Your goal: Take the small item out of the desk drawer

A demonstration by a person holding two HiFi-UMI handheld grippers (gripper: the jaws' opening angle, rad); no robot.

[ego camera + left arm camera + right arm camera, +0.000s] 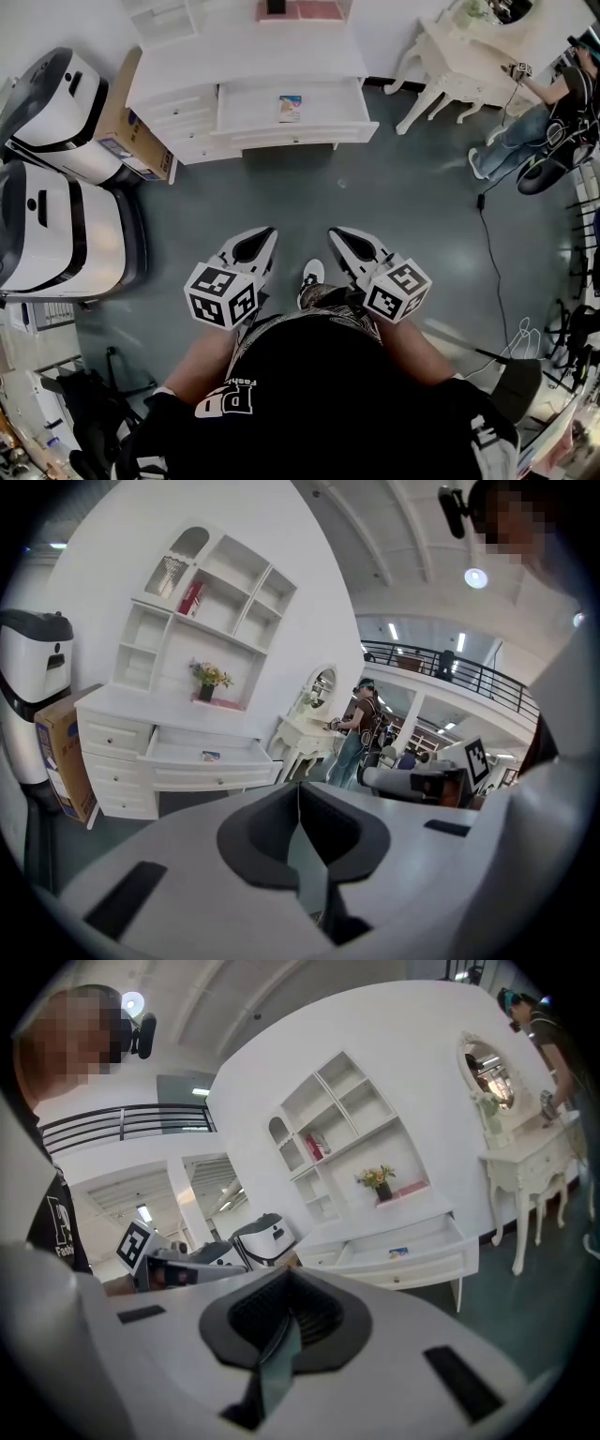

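Left gripper (265, 232) and right gripper (337, 232), white plastic, fingers closed and empty, side by side; small flat blue-and-white item (290, 108) lies in open white desk drawer (300, 129), well apart straight ahead, marginally nearer the left.

Seen from the head view, the white wooden desk with a shelf unit (244, 61) stands at twelve o'clock, against the wall. Its wide open drawer (309, 131) sticks out toward the person, and the small flat printed card (290, 108) lies in it, near the middle. The brown cardboard box (120, 117) is just beside the desk, at eleven o'clock. The first white rounded machine (52, 103) stands at ten o'clock and the second white rounded machine (56, 230) at nine o'clock. The white curved-leg dressing table (464, 52) is at one o'clock, with the standing person (539, 117) at its right.
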